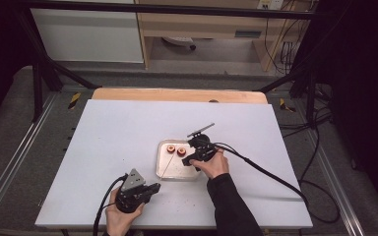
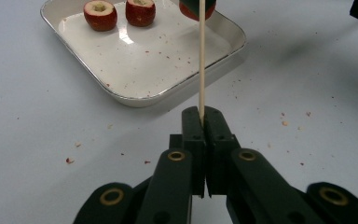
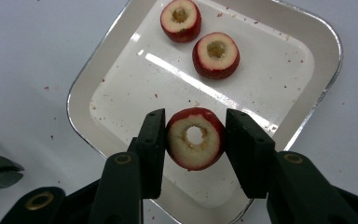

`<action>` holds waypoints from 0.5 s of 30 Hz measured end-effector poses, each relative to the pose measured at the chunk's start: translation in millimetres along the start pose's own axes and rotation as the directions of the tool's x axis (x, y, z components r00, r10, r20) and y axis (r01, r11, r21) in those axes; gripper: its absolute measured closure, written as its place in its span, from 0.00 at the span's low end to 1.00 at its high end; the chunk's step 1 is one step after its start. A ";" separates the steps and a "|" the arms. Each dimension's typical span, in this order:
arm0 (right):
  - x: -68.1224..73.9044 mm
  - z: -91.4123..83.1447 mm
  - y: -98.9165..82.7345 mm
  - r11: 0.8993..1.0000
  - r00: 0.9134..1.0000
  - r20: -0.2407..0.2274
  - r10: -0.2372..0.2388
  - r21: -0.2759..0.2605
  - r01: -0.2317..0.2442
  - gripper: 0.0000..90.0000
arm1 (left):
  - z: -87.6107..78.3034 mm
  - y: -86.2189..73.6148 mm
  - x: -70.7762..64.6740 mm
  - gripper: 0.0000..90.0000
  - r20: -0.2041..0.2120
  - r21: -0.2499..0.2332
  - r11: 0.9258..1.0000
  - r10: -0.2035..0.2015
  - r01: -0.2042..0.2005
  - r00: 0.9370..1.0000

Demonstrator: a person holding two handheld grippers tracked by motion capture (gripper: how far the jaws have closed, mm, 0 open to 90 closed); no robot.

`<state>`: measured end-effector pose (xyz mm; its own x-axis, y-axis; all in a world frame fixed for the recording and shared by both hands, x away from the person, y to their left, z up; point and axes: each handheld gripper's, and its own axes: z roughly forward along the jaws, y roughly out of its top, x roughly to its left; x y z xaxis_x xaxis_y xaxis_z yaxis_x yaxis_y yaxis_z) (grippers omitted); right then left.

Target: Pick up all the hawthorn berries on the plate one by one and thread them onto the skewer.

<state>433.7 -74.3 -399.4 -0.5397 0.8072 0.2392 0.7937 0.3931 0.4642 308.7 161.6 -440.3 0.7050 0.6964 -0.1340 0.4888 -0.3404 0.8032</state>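
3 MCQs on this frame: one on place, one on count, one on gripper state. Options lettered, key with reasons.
1. Where do the two loose cored fruit pieces lie?
A. in the white tray
B. on the bare table
C. on a plate

2. How many cored fruit pieces are there in all?
A. two
B. three
C. five

3. What does the left gripper hold?
A. nothing
B. a spoon
C. a thin wooden skewer

Key:
1 A, both sit inside the tray's rim.
2 B, two lie in the tray and one sits between the jaws of the right gripper.
3 C, its jaws are shut on the skewer's end.
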 end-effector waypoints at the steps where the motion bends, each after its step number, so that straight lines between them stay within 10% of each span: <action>1: -0.2 -1.8 -0.2 1.000 1.000 -0.003 0.000 -0.009 0.000 0.67 | 0.3 0.1 -0.3 0.98 -0.002 0.000 1.000 0.001 -0.001 1.000; 15: -9.3 -26.1 -9.7 0.980 0.994 -0.091 0.055 -0.188 -0.071 0.67 | 5.3 2.8 -6.4 0.98 -0.014 0.003 1.000 -0.001 0.001 1.000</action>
<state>423.7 -97.1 -383.9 -0.5188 0.7839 0.3411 0.7631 0.2448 0.5981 308.3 152.9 -440.3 0.6969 0.7059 -0.1268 0.4913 -0.3410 0.8015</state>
